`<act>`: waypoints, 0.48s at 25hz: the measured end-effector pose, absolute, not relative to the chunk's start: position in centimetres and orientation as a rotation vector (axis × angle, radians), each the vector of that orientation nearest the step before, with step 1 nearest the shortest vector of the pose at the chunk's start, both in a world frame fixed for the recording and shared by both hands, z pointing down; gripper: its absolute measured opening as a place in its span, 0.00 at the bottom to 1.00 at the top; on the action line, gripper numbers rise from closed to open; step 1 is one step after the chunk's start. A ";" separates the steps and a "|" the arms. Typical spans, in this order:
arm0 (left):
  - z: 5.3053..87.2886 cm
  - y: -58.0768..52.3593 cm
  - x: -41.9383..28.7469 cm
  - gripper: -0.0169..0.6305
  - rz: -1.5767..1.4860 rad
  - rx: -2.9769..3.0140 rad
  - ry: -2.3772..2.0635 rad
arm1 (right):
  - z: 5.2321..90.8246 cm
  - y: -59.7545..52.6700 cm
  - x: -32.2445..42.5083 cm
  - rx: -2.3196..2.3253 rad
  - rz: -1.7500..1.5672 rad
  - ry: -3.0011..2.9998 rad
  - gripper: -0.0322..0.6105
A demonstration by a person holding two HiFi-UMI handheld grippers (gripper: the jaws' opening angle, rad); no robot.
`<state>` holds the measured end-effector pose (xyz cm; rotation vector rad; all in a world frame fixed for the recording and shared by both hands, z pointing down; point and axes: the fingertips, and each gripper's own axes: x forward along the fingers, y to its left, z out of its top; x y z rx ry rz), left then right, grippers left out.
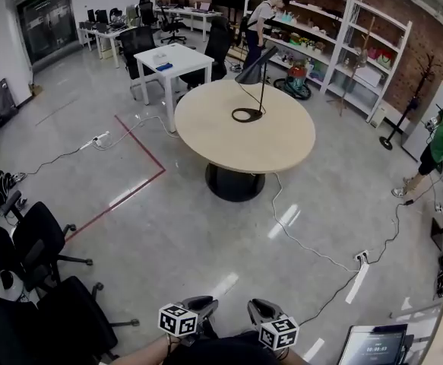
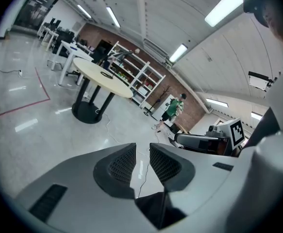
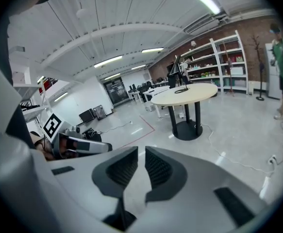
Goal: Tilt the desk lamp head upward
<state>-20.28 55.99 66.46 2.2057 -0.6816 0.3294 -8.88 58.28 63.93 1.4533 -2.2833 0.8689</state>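
The black desk lamp stands on the round beige table far ahead, its cone head tipped downward over the ring base. Both grippers are low at the bottom edge of the head view, far from the table: my left gripper and right gripper. In the left gripper view the left gripper has its jaws a narrow gap apart with nothing between them. My right gripper looks the same, a narrow gap and nothing in it. The lamp is tiny on the table there.
Black office chairs stand at the near left. A cable and power strip lie on the floor to the right, red tape to the left. A person in green stands at right, another by the shelves. A laptop sits bottom right.
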 end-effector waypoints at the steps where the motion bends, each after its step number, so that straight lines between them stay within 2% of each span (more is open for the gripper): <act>1: 66.5 55.5 -20.8 0.17 0.317 2.194 -0.692 | 63.8 57.8 -9.0 1.456 0.864 -2.275 0.13; 12: 66.8 51.9 -21.1 0.17 0.309 2.149 -0.703 | 64.2 52.5 -10.9 1.384 0.891 -2.308 0.13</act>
